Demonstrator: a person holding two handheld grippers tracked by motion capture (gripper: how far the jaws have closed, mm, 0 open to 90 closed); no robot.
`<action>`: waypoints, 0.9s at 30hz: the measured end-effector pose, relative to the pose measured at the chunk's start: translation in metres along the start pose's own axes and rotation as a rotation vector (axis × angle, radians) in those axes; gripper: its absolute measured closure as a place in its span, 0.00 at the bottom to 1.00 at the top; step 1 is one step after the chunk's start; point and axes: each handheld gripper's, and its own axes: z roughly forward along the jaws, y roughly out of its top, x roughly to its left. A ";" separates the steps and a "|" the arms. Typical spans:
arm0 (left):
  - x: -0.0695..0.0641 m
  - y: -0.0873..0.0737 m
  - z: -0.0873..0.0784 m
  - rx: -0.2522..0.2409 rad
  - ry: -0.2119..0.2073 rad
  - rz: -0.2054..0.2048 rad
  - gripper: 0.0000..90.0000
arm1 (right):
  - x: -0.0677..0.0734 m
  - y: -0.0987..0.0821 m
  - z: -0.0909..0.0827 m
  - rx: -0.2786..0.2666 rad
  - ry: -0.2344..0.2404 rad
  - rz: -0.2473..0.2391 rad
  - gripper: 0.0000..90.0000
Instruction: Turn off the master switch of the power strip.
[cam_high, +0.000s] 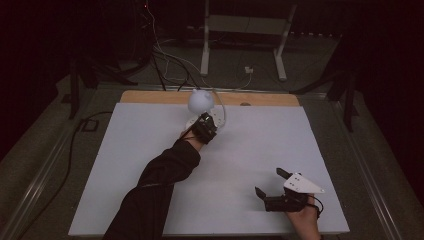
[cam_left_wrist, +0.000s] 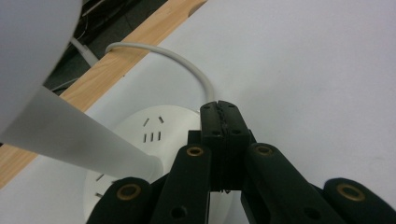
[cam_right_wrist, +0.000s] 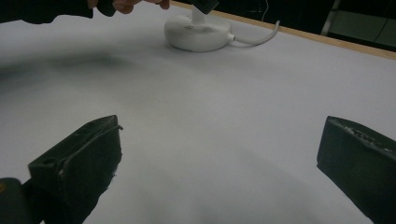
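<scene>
A white desk lamp stands at the far middle of the table: round base (cam_high: 192, 122), slanted stem (cam_left_wrist: 70, 140) and a globe-like head (cam_high: 201, 100). Its white cable (cam_left_wrist: 177, 58) curves off the base toward the wooden edge. My left gripper (cam_high: 206, 122) hovers just over the base (cam_left_wrist: 140, 135), jaws pressed together with nothing between them (cam_left_wrist: 220, 109), tips near where the cable leaves. My right gripper (cam_high: 270, 182) rests low at the near right, open, with bare white surface between its jaws (cam_right_wrist: 219, 154). From there the lamp base (cam_right_wrist: 198, 35) lies far ahead.
A white sheet (cam_high: 150, 165) covers the table, and a wooden strip (cam_high: 150, 96) shows along its far edge. Behind the table are loose cables on the floor (cam_high: 170, 60) and a white frame stand (cam_high: 240, 30). A dark sleeve (cam_high: 155, 190) crosses the near left.
</scene>
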 end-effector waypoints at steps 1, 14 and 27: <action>0.001 0.000 -0.001 0.001 -0.008 -0.015 1.00 | 0.000 0.000 0.000 0.000 0.000 -0.001 0.00; -0.001 -0.002 -0.008 0.039 -0.113 -0.069 0.61 | 0.001 0.000 0.000 -0.001 0.000 -0.001 0.00; -0.001 0.003 -0.017 0.064 -0.271 -0.100 0.02 | 0.001 0.000 0.000 0.000 0.000 0.002 0.00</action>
